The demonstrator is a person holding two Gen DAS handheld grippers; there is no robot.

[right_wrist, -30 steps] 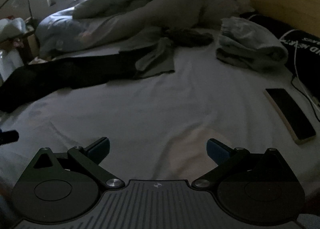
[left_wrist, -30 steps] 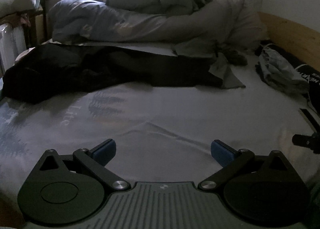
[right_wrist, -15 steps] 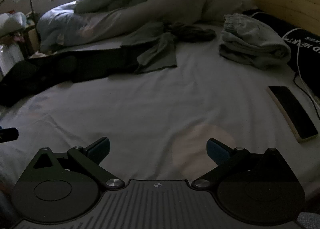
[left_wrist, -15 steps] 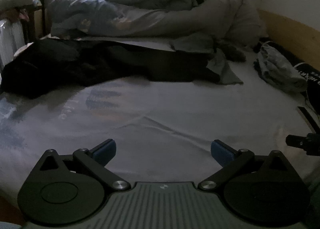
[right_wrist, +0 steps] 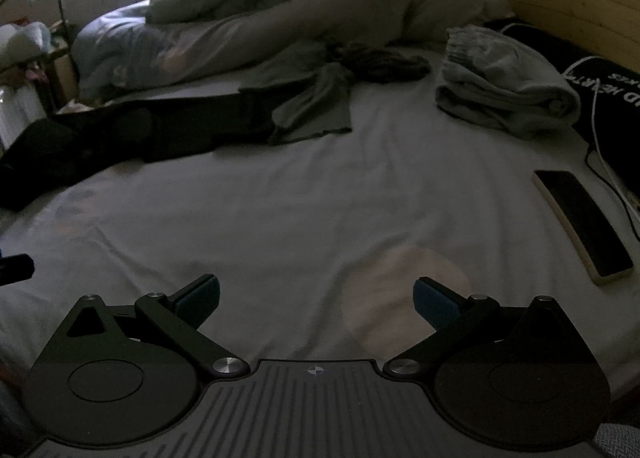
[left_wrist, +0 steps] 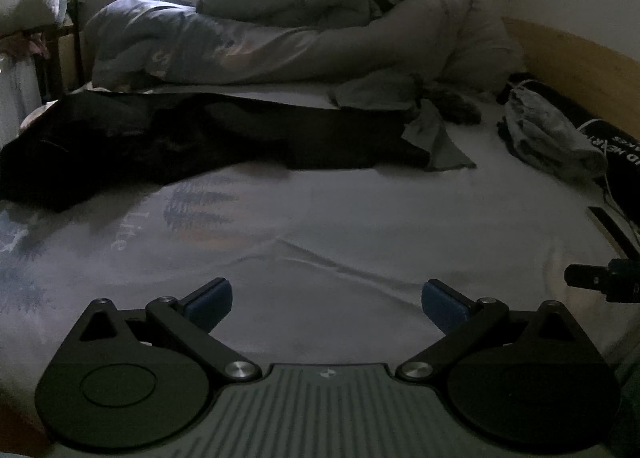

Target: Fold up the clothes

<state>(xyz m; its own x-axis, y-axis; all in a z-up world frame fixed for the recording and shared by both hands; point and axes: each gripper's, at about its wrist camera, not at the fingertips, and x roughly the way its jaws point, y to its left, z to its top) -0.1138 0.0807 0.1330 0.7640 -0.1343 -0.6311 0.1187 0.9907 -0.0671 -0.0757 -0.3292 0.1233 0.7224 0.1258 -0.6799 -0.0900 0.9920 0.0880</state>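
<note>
A black garment [left_wrist: 192, 142] lies spread across the far left of the bed; it also shows in the right wrist view [right_wrist: 132, 134]. A grey-green garment [left_wrist: 436, 134] overlaps its right end, also in the right wrist view [right_wrist: 316, 106]. A rolled grey garment [right_wrist: 504, 94] lies at the right, also in the left wrist view [left_wrist: 548, 138]. My left gripper [left_wrist: 326, 300] is open and empty over the near sheet. My right gripper [right_wrist: 316, 296] is open and empty over the sheet, well short of the clothes.
A phone [right_wrist: 584, 226] and a white cable [right_wrist: 600, 130] lie at the right. A black printed pillow [right_wrist: 604, 98] rests against the wooden headboard [right_wrist: 568, 6]. A bunched duvet [left_wrist: 280, 46] fills the far side. The white sheet [right_wrist: 320, 198] has light wrinkles.
Both grippers have moved forward and slightly up over the bed toward the clothes. Both stay open and empty.
</note>
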